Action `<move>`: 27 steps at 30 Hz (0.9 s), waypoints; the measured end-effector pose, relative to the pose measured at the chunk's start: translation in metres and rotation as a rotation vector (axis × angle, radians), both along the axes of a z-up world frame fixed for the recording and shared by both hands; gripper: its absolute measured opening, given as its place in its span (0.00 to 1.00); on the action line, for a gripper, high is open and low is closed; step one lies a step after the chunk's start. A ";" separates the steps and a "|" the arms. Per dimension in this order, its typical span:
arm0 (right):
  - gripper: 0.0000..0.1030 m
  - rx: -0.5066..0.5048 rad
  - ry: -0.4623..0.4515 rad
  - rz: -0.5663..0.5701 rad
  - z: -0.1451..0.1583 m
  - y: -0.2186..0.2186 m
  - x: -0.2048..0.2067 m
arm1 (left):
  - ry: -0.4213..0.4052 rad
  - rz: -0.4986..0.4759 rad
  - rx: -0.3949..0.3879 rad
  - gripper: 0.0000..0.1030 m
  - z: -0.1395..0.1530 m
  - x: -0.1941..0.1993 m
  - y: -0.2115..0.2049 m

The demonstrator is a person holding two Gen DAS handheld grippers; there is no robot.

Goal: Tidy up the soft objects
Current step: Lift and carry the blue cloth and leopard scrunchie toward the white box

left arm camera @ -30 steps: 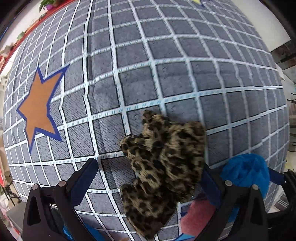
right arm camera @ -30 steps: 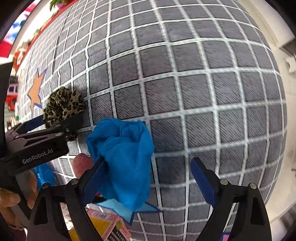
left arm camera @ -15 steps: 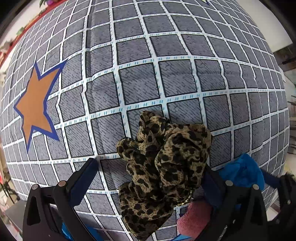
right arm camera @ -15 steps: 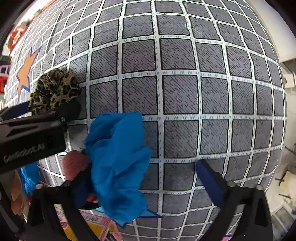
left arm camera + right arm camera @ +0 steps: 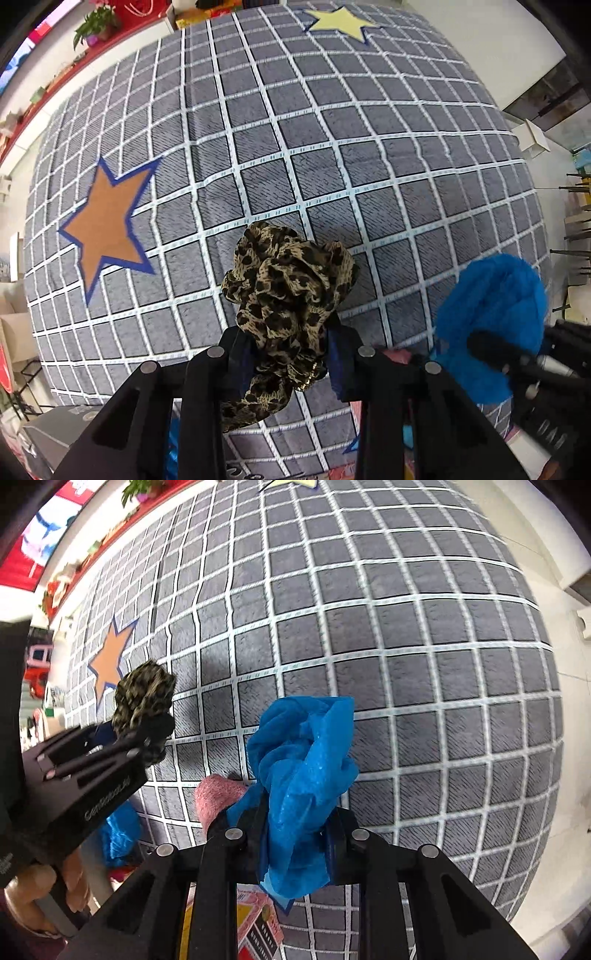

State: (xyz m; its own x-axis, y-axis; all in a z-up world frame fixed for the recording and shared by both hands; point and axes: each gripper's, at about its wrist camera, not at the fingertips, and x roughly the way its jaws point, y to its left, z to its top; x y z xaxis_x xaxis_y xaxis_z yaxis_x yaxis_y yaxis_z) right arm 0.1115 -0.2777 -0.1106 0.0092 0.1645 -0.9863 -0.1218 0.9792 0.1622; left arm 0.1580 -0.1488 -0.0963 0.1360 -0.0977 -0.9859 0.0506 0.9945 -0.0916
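The leopard-print scrunchie (image 5: 286, 291), a ruffled ring of thin spotted fabric, sits pinched between the closed-in fingers of the left gripper (image 5: 290, 354), raised above the grey grid-patterned carpet (image 5: 332, 155). To its right, the blue cloth (image 5: 303, 775), a crumpled, slightly sheer bundle, is clamped the same way in the right gripper (image 5: 295, 834), whose fingers press in on both sides of it. A pink fuzzy object (image 5: 214, 797) lies on the carpet just left of the blue cloth. Farther left on the carpet is an orange star (image 5: 107, 229) outlined in blue; a pale yellow star (image 5: 340, 22) sits at the far edge.
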 end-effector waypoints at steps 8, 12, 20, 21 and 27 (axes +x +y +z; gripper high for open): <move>0.23 -0.010 -0.048 -0.055 0.019 -0.037 0.004 | -0.076 -0.025 -0.005 0.34 0.049 -0.021 0.001; 0.23 -0.002 -0.093 -0.087 0.059 -0.067 -0.011 | -0.147 -0.063 -0.020 0.34 0.090 -0.037 -0.013; 0.23 -0.008 -0.184 -0.135 0.109 -0.085 -0.051 | -0.247 -0.190 -0.081 0.34 0.133 -0.087 -0.046; 0.23 -0.007 -0.188 -0.145 0.111 -0.087 -0.054 | -0.253 -0.206 -0.087 0.34 0.135 -0.093 -0.049; 0.23 -0.042 -0.217 -0.204 0.130 -0.105 -0.096 | -0.288 -0.317 -0.129 0.34 0.159 -0.140 -0.082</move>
State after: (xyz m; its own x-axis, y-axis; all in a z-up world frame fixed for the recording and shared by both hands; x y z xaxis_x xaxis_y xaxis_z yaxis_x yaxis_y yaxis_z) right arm 0.0150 -0.3827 0.0196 0.2497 0.0969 -0.9635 0.0511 0.9923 0.1130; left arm 0.0180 -0.2312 0.0627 0.3468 -0.2984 -0.8892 0.3932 0.9070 -0.1510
